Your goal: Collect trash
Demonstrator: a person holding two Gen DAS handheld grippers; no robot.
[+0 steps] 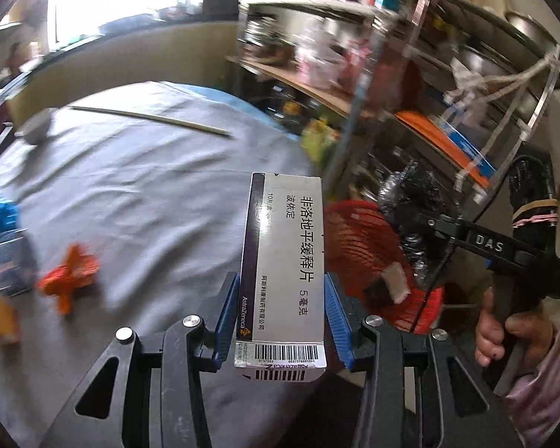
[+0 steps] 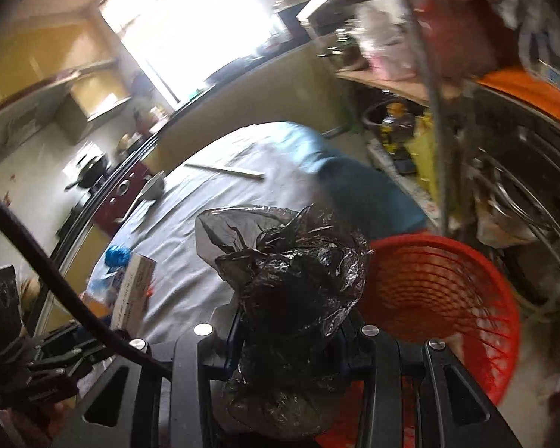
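The left gripper [image 1: 282, 317] clamps a white medicine box [image 1: 285, 261] between its blue pads [image 1: 226, 317], the box standing lengthwise along the fingers and raised clear of the grey tablecloth [image 1: 130, 194]. At about two o'clock from the box in the left wrist view sits the red basket [image 1: 358, 239], just off the table's edge, with a small scrap of paper already inside. The right gripper [image 2: 287, 339] grips a crumpled black plastic bag [image 2: 291, 261], its fingers mostly buried in the film; from the way the bag bunches there, the jaws seem to be closed on it, though the pads themselves are hidden. In the right wrist view the basket [image 2: 440, 298] lies at about three o'clock from the bag, close beside it.

Both hands seem to be in the carrying step, each load on its way to the basket. The next move calls for bringing each piece over the basket's mouth before letting go: the bag is nearly there, while the box needs to travel further toward two o'clock.

More litter waits on the cloth at nine o'clock: an orange wrapper [image 1: 69, 272], a blue-capped packet [image 1: 3, 239], and a chopstick [image 1: 149, 121] and a spoon [image 1: 37, 128] toward eleven.
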